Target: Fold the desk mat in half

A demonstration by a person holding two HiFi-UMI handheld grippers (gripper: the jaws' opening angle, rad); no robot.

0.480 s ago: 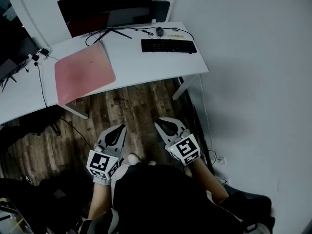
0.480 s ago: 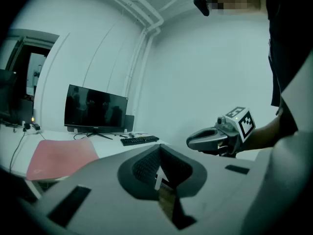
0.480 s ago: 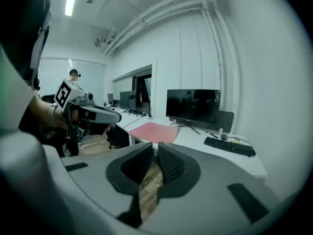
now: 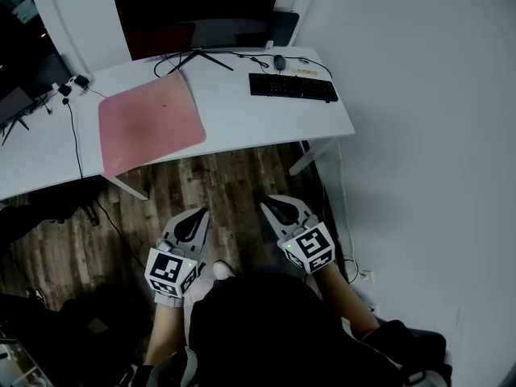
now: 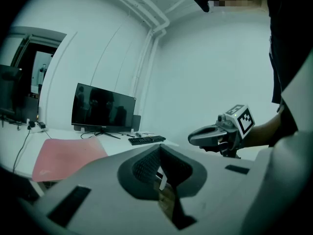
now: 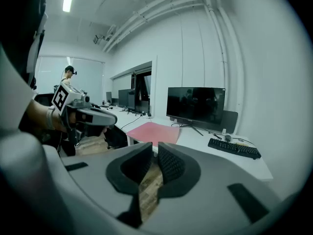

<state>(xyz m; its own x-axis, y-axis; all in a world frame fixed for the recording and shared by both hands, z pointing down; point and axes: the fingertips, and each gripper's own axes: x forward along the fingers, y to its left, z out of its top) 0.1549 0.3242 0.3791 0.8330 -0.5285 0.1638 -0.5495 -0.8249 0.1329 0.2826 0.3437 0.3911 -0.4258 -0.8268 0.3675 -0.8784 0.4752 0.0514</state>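
The pink desk mat (image 4: 151, 123) lies flat and unfolded on the white desk (image 4: 242, 127), left of the keyboard, with its near corner reaching the desk's front edge. It also shows in the left gripper view as a pink mat (image 5: 63, 155) and in the right gripper view as a pink mat (image 6: 154, 131). Both grippers hang low over the wooden floor, well short of the desk. My left gripper (image 4: 198, 212) is shut with nothing in it. My right gripper (image 4: 267, 202) has a narrow slit between its jaws, and nothing is between them.
A black monitor (image 4: 201, 18) stands at the back of the desk, with a black keyboard (image 4: 292, 87) and a mouse (image 4: 280, 61) to the right. Cables trail off the desk's left part (image 4: 74, 127). A white wall (image 4: 435, 135) runs along the right side.
In the head view the desk, mat and monitor have slid slightly right and down. Both grippers keep about the same place near the body.
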